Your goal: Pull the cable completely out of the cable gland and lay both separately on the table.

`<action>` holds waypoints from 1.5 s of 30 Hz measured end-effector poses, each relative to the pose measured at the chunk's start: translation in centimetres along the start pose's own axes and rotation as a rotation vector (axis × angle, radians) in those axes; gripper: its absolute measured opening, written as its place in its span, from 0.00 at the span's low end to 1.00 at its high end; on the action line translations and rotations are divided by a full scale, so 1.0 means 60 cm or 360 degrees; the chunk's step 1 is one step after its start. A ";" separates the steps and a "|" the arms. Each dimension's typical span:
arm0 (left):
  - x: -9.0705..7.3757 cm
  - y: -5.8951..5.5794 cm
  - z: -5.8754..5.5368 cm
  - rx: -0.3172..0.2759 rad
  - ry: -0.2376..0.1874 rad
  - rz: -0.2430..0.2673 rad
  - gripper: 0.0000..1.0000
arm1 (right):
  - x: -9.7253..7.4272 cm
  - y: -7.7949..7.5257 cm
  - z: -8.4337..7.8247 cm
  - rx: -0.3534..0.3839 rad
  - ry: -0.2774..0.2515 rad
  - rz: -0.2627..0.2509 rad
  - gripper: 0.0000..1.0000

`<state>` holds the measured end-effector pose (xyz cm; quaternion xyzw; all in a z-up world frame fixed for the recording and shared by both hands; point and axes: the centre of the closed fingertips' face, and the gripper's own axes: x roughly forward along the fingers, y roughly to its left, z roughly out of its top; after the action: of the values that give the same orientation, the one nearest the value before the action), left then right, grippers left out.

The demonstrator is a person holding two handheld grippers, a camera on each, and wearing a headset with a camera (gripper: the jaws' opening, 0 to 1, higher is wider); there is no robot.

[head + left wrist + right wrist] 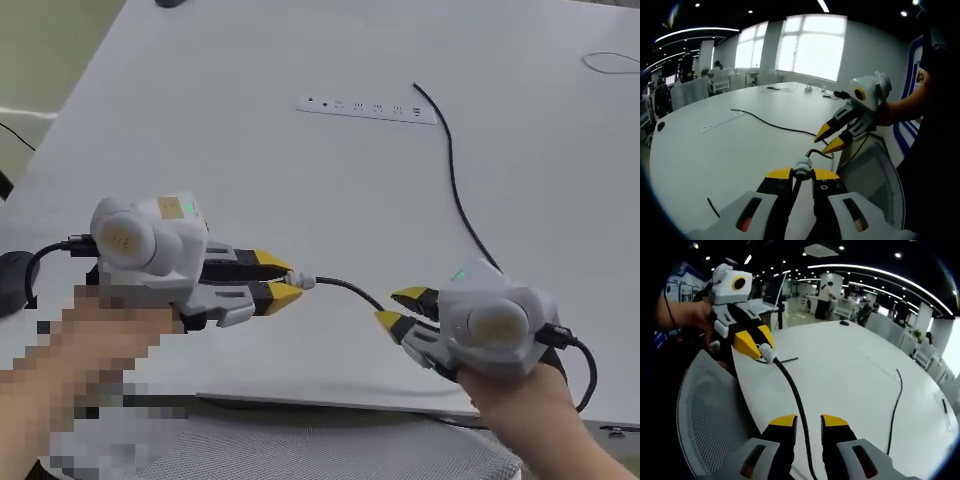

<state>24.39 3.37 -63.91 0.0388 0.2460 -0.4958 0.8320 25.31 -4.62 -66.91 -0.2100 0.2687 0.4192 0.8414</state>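
Note:
A white cable gland (301, 282) is clamped between the yellow tips of my left gripper (283, 281), held in the air above the table's near edge. In the left gripper view the gland (801, 167) sits right at the tips of that gripper (801, 175). A black cable (345, 287) runs from the gland to my right gripper (400, 308). In the right gripper view the cable (796, 395) passes between the jaws of the right gripper (809, 421), which stand apart on either side of it. The left gripper (754, 342) shows there too.
A white power strip (365, 108) lies farther back on the white table (250, 150). A long black cable (455, 180) trails across the table toward the right gripper. A grey mesh chair back (330, 445) sits just below the grippers. A dark object (12, 282) lies at the left edge.

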 end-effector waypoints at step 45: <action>0.016 -0.007 -0.006 0.0013 0.0025 -0.0073 0.15 | 0.044 0.061 0.063 -0.0441 0.0027 0.0178 0.00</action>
<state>24.27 2.49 -64.57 0.0402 0.2513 -0.5155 0.8182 24.69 1.19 -66.11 -0.3124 0.2266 0.4968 0.7774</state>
